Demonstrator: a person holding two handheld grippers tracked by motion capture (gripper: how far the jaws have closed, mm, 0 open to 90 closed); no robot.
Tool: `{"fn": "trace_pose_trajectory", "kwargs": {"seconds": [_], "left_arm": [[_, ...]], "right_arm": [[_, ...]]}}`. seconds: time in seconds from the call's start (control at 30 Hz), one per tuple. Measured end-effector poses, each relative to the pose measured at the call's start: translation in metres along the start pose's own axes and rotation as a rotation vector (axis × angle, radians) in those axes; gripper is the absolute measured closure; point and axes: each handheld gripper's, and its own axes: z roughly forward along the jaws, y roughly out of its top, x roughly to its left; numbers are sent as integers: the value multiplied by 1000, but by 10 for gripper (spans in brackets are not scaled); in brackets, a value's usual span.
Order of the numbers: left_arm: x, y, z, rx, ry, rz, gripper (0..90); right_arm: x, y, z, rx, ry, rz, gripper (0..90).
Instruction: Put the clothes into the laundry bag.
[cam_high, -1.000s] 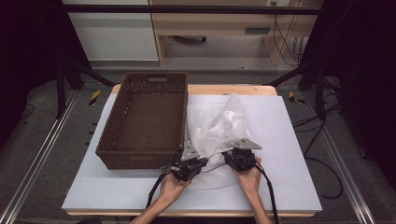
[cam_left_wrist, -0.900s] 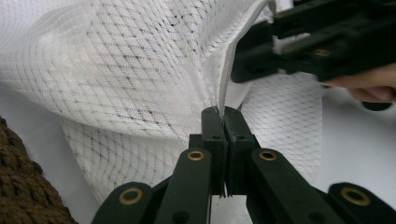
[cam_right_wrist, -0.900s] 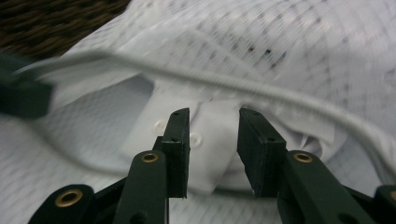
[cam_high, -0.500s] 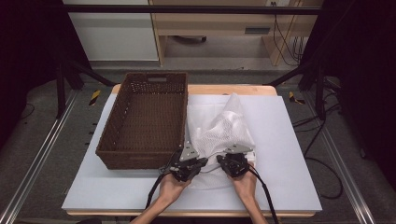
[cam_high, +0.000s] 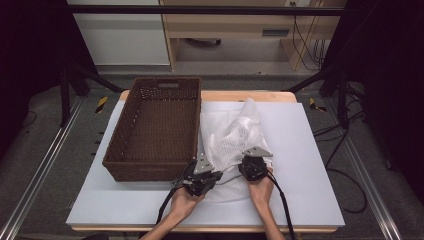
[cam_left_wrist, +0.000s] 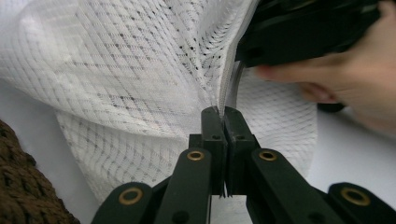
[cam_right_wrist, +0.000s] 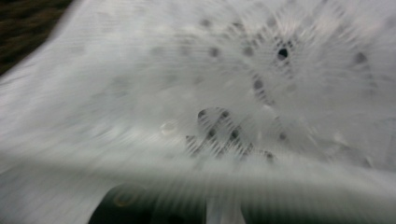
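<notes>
Near edge of table (cam_high: 125, 210): two hands come in from the bottom, one gripper each.

Left gripper (cam_high: 202, 176): jaws pressed together on the hem of the white mesh bag (cam_high: 232, 137). In the left gripper view the hem runs straight up from between the closed jaws (cam_left_wrist: 223, 122).

Right gripper (cam_high: 254, 167): just beside the left, at the bag's near right edge. Its jaws have just been opening again after a close. Right gripper view is blurred, mesh (cam_right_wrist: 233, 93) draped right over the lens; grip cannot be told.

Bag: lies on the white mat, bunched and raised toward its far end, touching the right wall of the basket (cam_high: 125, 150).

Basket: brown wicker, left of the bag, open side up.
</notes>
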Motion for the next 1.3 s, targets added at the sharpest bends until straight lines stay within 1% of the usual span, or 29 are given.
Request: {"fn": "trace_pose_trajectory", "kwargs": {"seconds": [0.07,0.1,0.13,0.17,0.23,0.3,0.33,0.37,0.4,0.43,0.5,0.57,0.67,0.7,0.73,0.77,0.8,0.83,0.87,0.9,0.93,1.0,1.03,1.07,1.1,1.13,1.17,1.23,1.3], "left_arm": [[1,-1,3,8,-2,-8,879],[1,-2,6,17,1,-1,878],[1,-2,6,17,1,-1,878],[1,-2,8,21,0,1,878],[0,-3,12,33,2,10,865],[0,-3,17,42,3,14,855],[-1,-5,22,60,8,16,813],[-1,-5,22,60,8,16,794],[-1,-6,24,69,15,20,775],[-2,-7,24,78,21,25,764],[-1,-8,22,79,25,29,737],[0,-8,17,68,30,15,729],[1,-10,2,50,36,1,674],[0,-12,-6,39,41,-2,655],[-1,-16,-16,31,52,-5,621],[-1,-16,-16,31,52,-5,603],[-2,-19,-21,31,62,-7,580],[-2,-23,-25,34,74,-16,580],[-1,-30,-31,42,94,-41,552],[-1,-30,-31,42,94,-41,537],[0,-34,-32,42,103,-54,537],[2,-41,-33,46,116,-74,522],[2,-44,-33,49,123,-82,510],[4,-49,-29,66,122,-95,506],[4,-49,-29,66,122,-95,507],[5,-51,-26,74,121,-100,513],[5,-52,-24,78,117,-106,513],[4,-54,-19,77,111,-103,539],[4,-53,-17,80,118,-100,564]], "right_arm": [[-1,-5,-16,-1,29,-24,791],[-7,-10,-37,-7,12,-48,747],[-7,-10,-37,-7,12,-48,747],[-12,-13,-47,-25,-8,-56,728],[-31,-22,-67,-38,-79,-34,585],[-36,-24,-68,-23,-87,-24,566],[-46,-31,-64,17,-122,-14,568],[-46,-31,-64,17,-122,-14,568],[-53,-37,-56,69,-133,-4,653],[-56,-39,-53,91,-133,-1,687],[-59,-40,-57,96,-116,13,879],[-61,-39,-61,109,-118,19,898],[-68,-47,-79,112,-120,59,900],[-68,-50,-84,106,-107,62,898],[-68,-58,-93,108,-96,58,858],[-68,-58,-93,108,-96,58,858],[-66,-61,-100,86,-89,54,711],[-66,-61,-100,86,-89,54,711],[-65,-57,-107,24,-90,31,594],[-65,-57,-107,24,-90,31,594],[-67,-53,-110,-9,-92,22,565],[-72,-44,-112,-67,-95,48,500],[-75,-40,-110,-78,-101,61,485],[-82,-36,-99,-59,-138,59,488],[-82,-36,-99,-59,-138,59,488],[-88,-39,-84,-6,-145,74,521],[-88,-39,-84,-6,-145,74,521],[-90,-48,-72,51,-144,59,565],[-91,-51,-71,54,-139,63,593]]}}
